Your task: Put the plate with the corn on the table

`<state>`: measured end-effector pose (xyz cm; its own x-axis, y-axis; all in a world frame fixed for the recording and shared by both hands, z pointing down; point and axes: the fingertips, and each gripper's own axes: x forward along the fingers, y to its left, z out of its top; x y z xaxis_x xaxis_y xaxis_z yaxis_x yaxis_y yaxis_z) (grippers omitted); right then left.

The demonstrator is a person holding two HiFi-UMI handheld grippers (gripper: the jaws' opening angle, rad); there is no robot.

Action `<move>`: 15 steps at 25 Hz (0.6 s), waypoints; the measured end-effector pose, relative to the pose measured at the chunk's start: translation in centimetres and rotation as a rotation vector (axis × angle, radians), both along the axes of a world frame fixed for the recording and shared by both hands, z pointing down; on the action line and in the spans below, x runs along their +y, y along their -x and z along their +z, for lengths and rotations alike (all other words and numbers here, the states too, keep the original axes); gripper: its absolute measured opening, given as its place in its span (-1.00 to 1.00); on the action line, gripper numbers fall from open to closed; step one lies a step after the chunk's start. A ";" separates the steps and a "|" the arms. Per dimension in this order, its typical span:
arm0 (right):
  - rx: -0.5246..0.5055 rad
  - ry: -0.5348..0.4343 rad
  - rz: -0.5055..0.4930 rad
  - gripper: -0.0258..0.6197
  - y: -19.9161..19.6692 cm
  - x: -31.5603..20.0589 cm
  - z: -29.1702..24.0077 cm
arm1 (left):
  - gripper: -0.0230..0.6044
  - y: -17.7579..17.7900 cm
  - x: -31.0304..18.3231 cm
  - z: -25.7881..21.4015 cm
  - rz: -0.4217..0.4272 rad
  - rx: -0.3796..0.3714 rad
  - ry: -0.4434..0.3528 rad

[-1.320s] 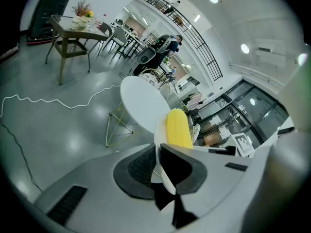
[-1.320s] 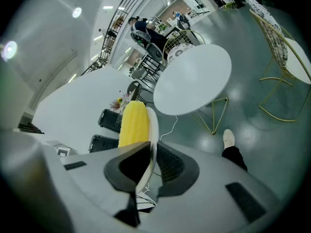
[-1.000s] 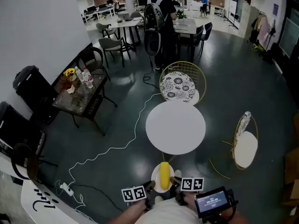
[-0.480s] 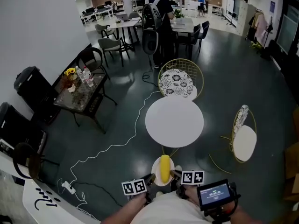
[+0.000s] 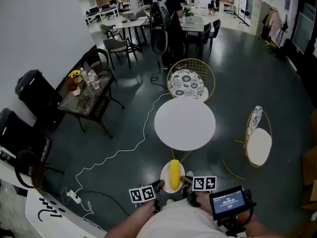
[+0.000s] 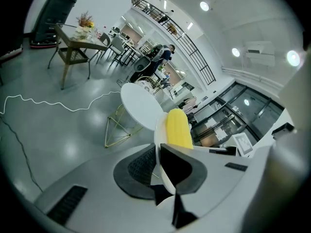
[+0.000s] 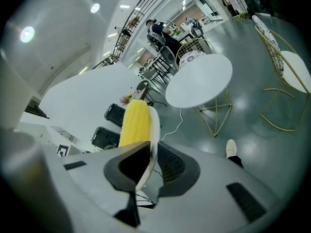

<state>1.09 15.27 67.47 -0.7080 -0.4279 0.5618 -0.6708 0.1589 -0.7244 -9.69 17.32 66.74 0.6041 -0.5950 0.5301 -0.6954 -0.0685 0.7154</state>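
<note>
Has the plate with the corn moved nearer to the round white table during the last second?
No, not noticeably. The plate stays just short of the round white table, at its near edge, with about the same gap as before.

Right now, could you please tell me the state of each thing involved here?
Round table: top bare.
Plate: held in the air, not yet over the Round table.
Corn: lying on the Plate.
Left tool: shut on one rim.
Right tool: shut on the opposite rim.
</note>
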 end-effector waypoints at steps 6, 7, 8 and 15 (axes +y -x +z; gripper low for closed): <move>0.002 0.003 -0.007 -0.77 0.3 0.5 0.0 | -0.80 0.3 0.6 0.0 -0.010 0.003 0.002; 0.003 0.004 -0.011 -0.77 0.3 0.6 -0.1 | -0.80 0.4 0.7 0.0 -0.012 0.004 0.002; 0.002 0.004 -0.014 -0.77 0.4 0.7 -0.1 | -0.80 0.4 0.7 0.0 -0.013 0.004 0.002; 0.000 0.006 -0.031 -0.77 0.6 -0.4 -0.3 | -0.80 0.6 -0.2 -0.1 -0.027 0.007 0.005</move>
<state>0.45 14.91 67.19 -0.7210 -0.4025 0.5641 -0.6656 0.1756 -0.7254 -10.29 17.16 66.66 0.5917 -0.6086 0.5287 -0.6916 -0.0462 0.7208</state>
